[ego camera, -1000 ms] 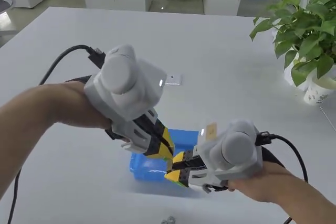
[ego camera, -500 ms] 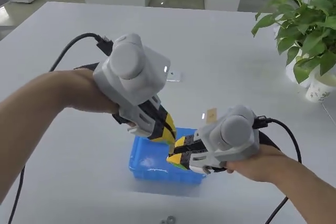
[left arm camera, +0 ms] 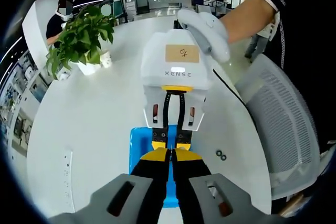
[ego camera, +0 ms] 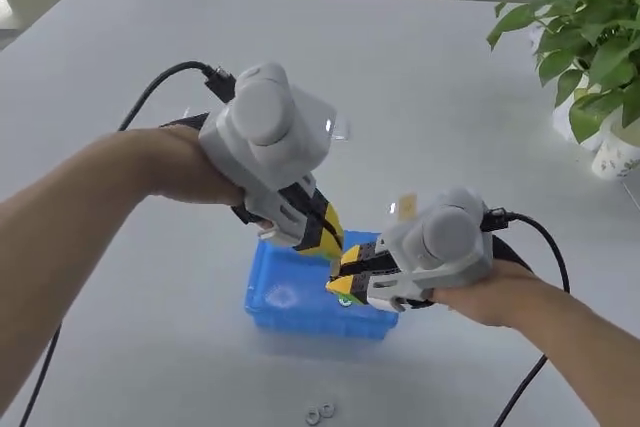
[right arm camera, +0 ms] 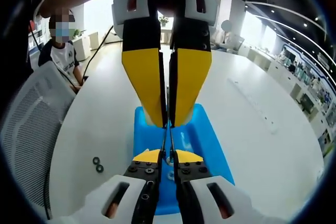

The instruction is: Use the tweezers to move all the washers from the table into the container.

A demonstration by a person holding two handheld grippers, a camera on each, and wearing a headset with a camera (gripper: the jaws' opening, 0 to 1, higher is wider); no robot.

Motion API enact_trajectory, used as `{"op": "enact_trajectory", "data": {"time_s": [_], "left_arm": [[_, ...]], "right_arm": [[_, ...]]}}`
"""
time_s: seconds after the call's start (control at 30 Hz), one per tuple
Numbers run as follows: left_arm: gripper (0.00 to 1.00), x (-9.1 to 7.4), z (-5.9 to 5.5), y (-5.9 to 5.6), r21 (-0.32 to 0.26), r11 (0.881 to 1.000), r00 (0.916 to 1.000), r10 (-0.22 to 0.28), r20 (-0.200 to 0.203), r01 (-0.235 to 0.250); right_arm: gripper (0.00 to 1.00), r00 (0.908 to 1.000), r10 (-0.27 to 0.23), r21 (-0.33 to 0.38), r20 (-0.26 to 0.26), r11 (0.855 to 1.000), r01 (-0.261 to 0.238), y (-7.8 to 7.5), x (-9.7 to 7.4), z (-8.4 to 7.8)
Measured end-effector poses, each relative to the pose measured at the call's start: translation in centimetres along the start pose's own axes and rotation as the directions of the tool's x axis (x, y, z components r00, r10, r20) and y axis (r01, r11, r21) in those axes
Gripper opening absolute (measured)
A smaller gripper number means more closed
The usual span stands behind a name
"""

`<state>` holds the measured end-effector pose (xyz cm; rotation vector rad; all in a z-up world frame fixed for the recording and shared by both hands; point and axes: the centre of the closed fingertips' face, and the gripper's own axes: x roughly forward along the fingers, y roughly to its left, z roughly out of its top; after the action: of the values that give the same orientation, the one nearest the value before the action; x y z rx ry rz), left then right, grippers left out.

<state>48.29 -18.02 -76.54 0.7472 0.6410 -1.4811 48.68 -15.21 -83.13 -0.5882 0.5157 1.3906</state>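
My left gripper [ego camera: 334, 245] and right gripper [ego camera: 337, 287] meet tip to tip just above the blue container [ego camera: 275, 299]. In the right gripper view, thin metal tweezers [right arm camera: 168, 103] run from my right gripper [right arm camera: 168, 157] up between the yellow jaws of the left gripper [right arm camera: 167, 121]. Both grippers look shut on the tweezers. The tweezers' tip hangs over the container [right arm camera: 210, 145]; I cannot tell whether it holds anything. Two washers [ego camera: 318, 411] lie on the white table near its front edge, also seen as washers [right arm camera: 97, 164] and washers [left arm camera: 221, 155].
A potted plant [ego camera: 590, 37] and a white cup [ego camera: 620, 152] stand at the far right. A small card [ego camera: 340, 129] lies behind the left gripper. Cables trail from both grippers. A mesh chair [left arm camera: 283, 108] stands beside the table, and a person [right arm camera: 60, 45] sits beyond it.
The head camera has tipped down, so the container and the washers sit higher in the picture. Both grippers stay joined tip to tip over the container.
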Motion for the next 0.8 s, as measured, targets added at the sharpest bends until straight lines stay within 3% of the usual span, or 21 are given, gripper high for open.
{"op": "enact_trajectory", "data": {"time_s": [0.8], "left_arm": [[0.06,2.1,-1.5,0.4,-0.024,1.0,0.9999,-0.009,0.006,0.009]], "right_arm": [[0.11,0.9985,0.024,-0.006,-0.05,1.0,-0.025,-0.6,1.8,-2.4]]}}
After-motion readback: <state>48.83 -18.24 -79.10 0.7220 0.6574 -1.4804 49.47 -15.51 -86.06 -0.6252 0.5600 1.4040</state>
